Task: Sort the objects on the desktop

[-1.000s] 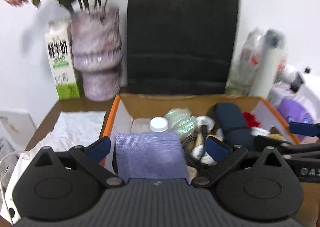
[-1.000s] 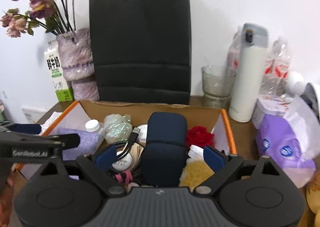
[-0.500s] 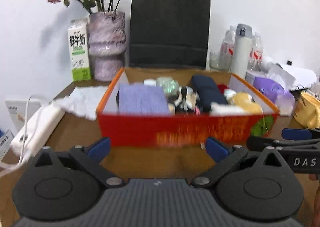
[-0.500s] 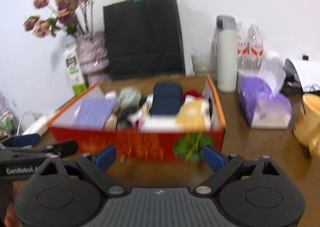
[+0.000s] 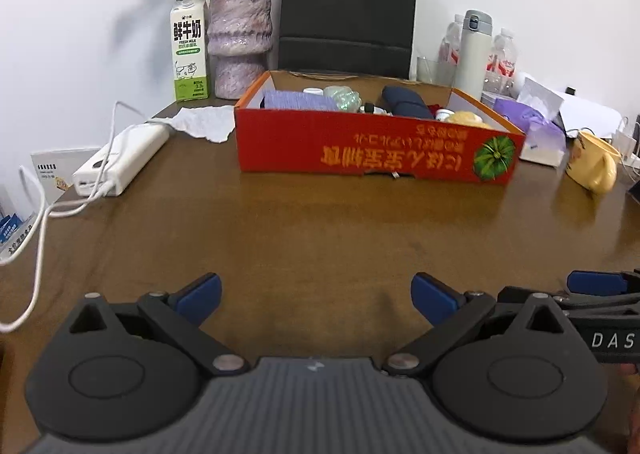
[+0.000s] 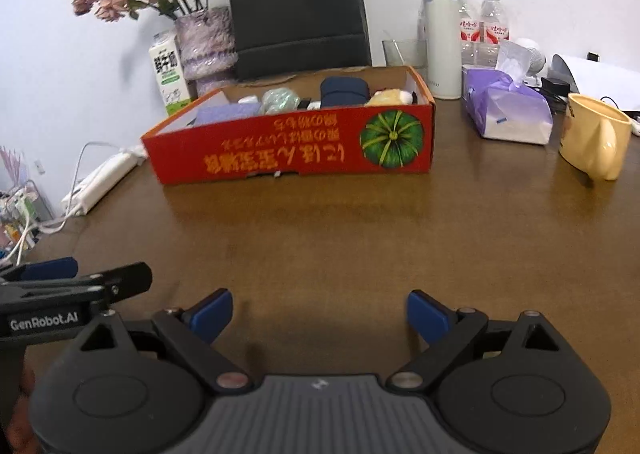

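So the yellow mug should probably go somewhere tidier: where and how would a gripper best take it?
Judging by its pose, grip the yellow mug by its handle, which faces the near side. Bring the right gripper in from the front, fingers either side of the loop.

Red box [image 5: 376,152], open top, sits flat on brown table, far side, upside-down yellow writing and green pumpkin picture on front. Inside: purple cloth [image 5: 298,100] at left, white cap, shiny green bundle [image 5: 342,97], dark blue case [image 5: 406,102] in middle, yellow fluffy thing [image 5: 464,119] at right.
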